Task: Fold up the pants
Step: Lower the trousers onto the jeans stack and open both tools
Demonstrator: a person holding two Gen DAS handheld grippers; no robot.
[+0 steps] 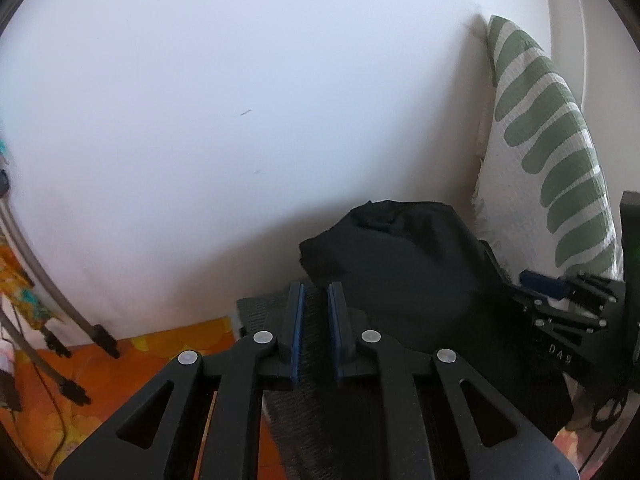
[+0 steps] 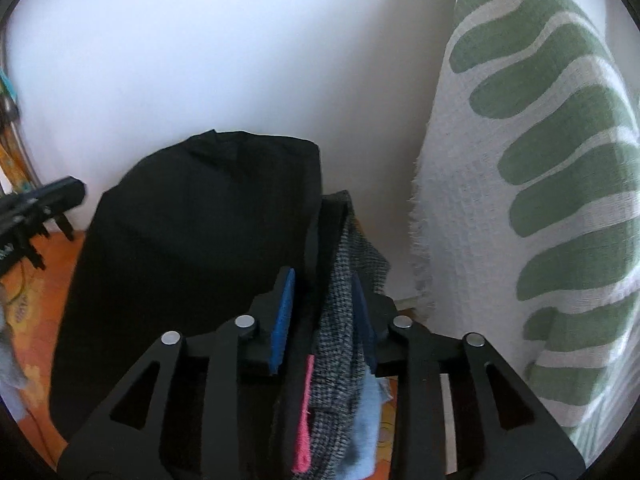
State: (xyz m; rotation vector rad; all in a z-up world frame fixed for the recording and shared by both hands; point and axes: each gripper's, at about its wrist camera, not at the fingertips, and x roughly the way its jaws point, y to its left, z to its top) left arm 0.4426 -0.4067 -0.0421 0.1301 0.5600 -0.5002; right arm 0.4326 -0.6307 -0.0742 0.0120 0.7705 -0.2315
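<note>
The black pants (image 1: 404, 264) lie bunched on top of a stack of folded clothes, against a white wall. In the right wrist view the black pants (image 2: 200, 240) fill the left middle. My left gripper (image 1: 318, 292) is slightly open, its blue pads at the near edge of the pants over grey cloth (image 1: 264, 308), holding nothing. My right gripper (image 2: 324, 284) is open beside the pants, its fingers either side of a grey checked cloth (image 2: 340, 320) of the stack. The right gripper also shows in the left wrist view (image 1: 560, 292).
A white cushion with green stripes (image 2: 540, 200) stands on the right against the wall. Pink (image 2: 304, 400) and light blue (image 2: 368, 420) folded pieces lie in the stack. An orange patterned cover (image 1: 132, 364) lies below. Grey tubes with black ends (image 1: 60, 320) stand at the left.
</note>
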